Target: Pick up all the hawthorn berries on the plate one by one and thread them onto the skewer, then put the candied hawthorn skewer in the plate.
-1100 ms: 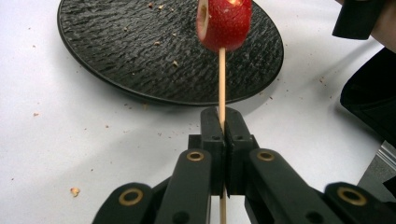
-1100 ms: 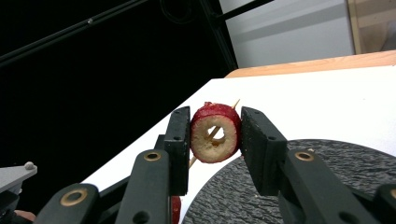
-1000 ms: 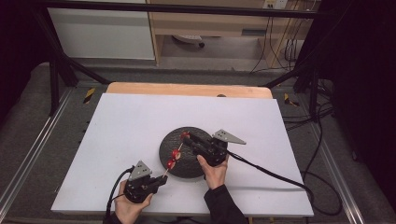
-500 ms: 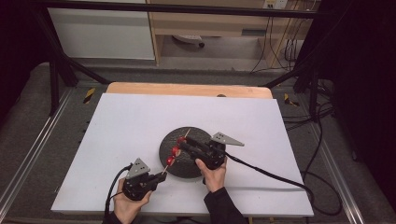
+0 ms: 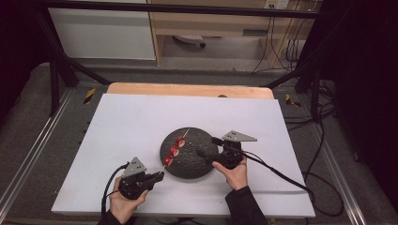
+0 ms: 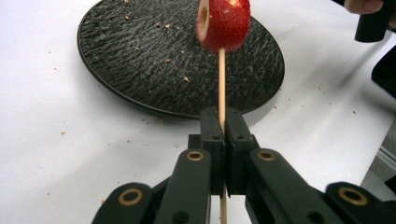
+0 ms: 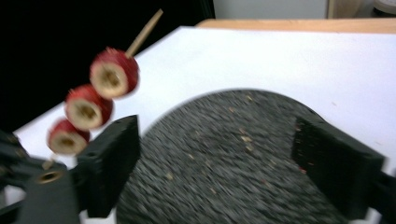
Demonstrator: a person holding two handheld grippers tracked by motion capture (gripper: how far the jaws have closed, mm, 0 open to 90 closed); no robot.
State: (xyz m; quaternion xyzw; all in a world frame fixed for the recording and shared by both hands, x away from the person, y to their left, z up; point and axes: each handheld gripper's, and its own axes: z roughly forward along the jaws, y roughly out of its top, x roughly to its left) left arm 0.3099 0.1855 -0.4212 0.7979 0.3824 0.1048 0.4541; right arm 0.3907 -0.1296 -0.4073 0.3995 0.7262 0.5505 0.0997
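The left gripper (image 5: pixel 158 177) is sitting near the front edge of the white table (image 5: pixel 122 126), held in the person's left hand (image 5: pixel 123 206), and its jaws are clamping tight on the lower end of a thin wooden skewer (image 6: pixel 221 84). In the left gripper view the two black jaws are pressing together with the stick running straight up between them, and a red fruit slice (image 6: pixel 223 24) with a pale cut face is sitting on the stick just above. From above, the skewer (image 5: pixel 174 151) is slanting up and away from the left gripper across the near-left part of the round black plate (image 5: pixel 202 164), carrying three red slices (image 5: pixel 174 151) spaced along it, with its bare tip pointing toward the far side of the table. The right gripper view is showing the same three slices (image 7: pixel 87 108) lifted clear above the plate (image 7: pixel 224 154), one behind the other on the stick.

The right gripper (image 5: pixel 205 146) is hovering over the right part of the plate, held in the person's right hand (image 5: pixel 233 173), and its jaws are standing wide apart, gripping nothing. In its own view the two black jaws are framing the speckled plate surface, with the skewered slices just beyond its left jaw. Small crumbs are lying scattered on the plate (image 6: pixel 140 56) and on the table beside it
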